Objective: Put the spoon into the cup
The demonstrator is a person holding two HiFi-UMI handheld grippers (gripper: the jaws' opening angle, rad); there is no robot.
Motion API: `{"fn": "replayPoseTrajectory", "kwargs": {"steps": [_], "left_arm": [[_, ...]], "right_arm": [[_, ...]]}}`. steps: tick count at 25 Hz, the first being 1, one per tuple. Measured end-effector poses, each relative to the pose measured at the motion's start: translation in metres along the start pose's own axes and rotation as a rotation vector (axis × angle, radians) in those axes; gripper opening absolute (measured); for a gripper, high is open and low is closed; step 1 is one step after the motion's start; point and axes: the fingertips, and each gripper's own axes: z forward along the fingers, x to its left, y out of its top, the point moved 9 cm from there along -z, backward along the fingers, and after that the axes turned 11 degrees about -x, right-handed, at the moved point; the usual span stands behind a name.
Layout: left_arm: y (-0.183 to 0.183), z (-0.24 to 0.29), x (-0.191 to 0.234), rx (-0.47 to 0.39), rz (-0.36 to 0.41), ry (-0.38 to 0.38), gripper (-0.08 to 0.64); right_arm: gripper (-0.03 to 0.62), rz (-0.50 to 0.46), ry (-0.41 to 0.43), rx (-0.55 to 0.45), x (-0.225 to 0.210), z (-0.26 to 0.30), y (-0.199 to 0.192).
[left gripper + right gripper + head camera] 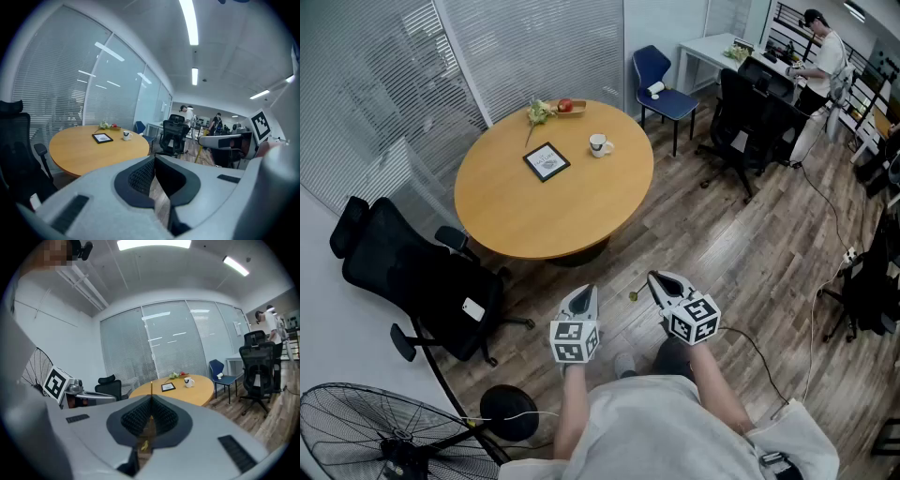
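Round table point(553, 217), cup point(600, 144), picture point(547, 161) (black frame), fruit tray point(572, 110)

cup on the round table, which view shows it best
The head view: it looks down on the cup beside the framed picture on the table. The left gripper view and right gripper view show it only small, distant, side on.

white cup point(600, 144) on round table point(546, 217), black chair point(411, 270)

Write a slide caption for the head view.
Person stands back from the round table, right gripper shut on the spoon; the white cup sits on it near a framed picture.
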Motion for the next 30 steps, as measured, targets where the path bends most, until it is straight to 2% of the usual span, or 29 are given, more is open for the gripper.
{"fn": "replayPoseTrajectory", "kwargs": {"steps": [6,13,20,24,30], "left_arm": [[-0.006,-0.005,-0.001,0.005,-0.024,-0.013,0.009],[-0.011,0.019,-0.005,0.012,-0.039,-0.034,0.009],[-0.007,0.049,0.014,0.058,-0.029,-0.024,0.009],[0.004,0.074,0.027,0.055,-0.048,-0.021,0.009],[0.017,0.13,0.056,0.078,-0.063,-0.033,0.009]], "right_arm": [[-0.002,0.006,-0.035,-0.016,0.002,-0.009,0.0],[-0.002,0.037,-0.084,-0.05,-0.024,-0.018,-0.003],[-0.002,0.113,-0.103,-0.072,-0.05,0.013,-0.004],[-0.002,0.118,-0.119,-0.092,-0.065,0.03,0.007],[-0.002,0.152,-0.198,-0.118,-0.113,0.059,0.014]]}}
